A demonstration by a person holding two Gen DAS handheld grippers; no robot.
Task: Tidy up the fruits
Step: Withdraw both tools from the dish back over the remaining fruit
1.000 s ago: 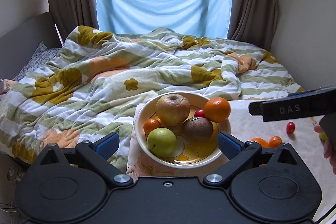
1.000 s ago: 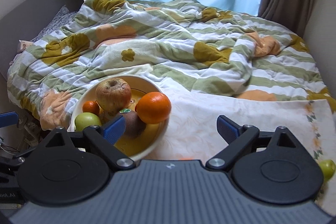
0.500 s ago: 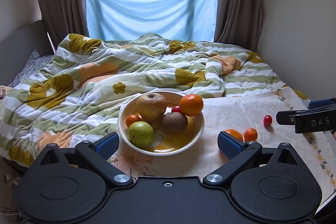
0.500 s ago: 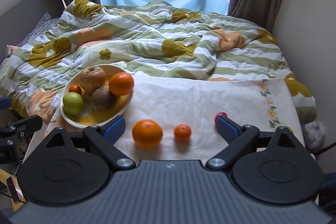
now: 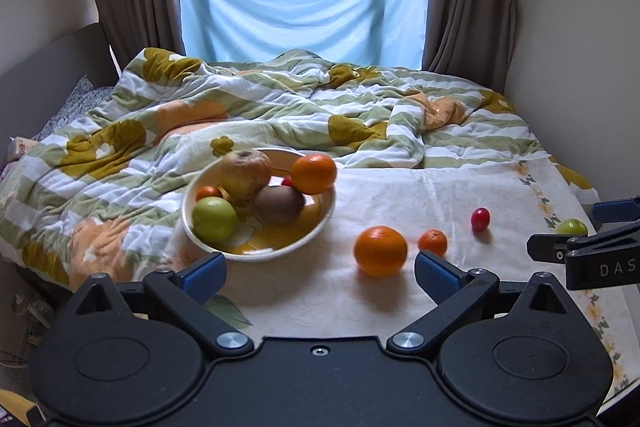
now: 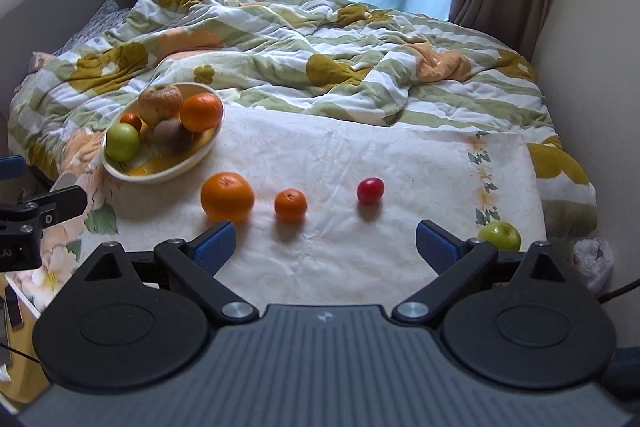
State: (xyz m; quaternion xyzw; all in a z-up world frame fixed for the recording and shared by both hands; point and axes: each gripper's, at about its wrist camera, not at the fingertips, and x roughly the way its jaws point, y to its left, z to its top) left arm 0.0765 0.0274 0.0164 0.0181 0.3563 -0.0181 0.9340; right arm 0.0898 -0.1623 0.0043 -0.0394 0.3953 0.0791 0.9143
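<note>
A cream bowl [image 5: 208, 241] [image 6: 160, 175] on the white cloth holds a brown apple [image 5: 246, 175], an orange [image 5: 314, 173], a kiwi [image 5: 279, 205], a green apple [image 5: 214, 219] and a small mandarin [image 5: 208, 192]. On the cloth lie a large orange [image 5: 380, 251] [image 6: 227, 197], a small mandarin [image 5: 433, 242] [image 6: 291, 205], a red cherry tomato [image 5: 480, 219] [image 6: 370, 190] and a green apple [image 5: 572, 227] [image 6: 500, 235]. My left gripper [image 5: 320, 275] is open and empty, near the bowl and large orange. My right gripper [image 6: 324, 241] is open and empty, in front of the loose fruit.
A white floral cloth [image 6: 400, 155] covers a low table against a bed with a rumpled striped quilt [image 5: 280, 107]. A wall runs close on the right [image 5: 580, 27]. The right gripper's side shows in the left wrist view [image 5: 592, 255]. A plastic bag [image 6: 592, 259] lies beyond the table's right edge.
Both grippers have pulled back and up from the bowl, so the loose fruit on the cloth has come into view. Both stay open and empty.
</note>
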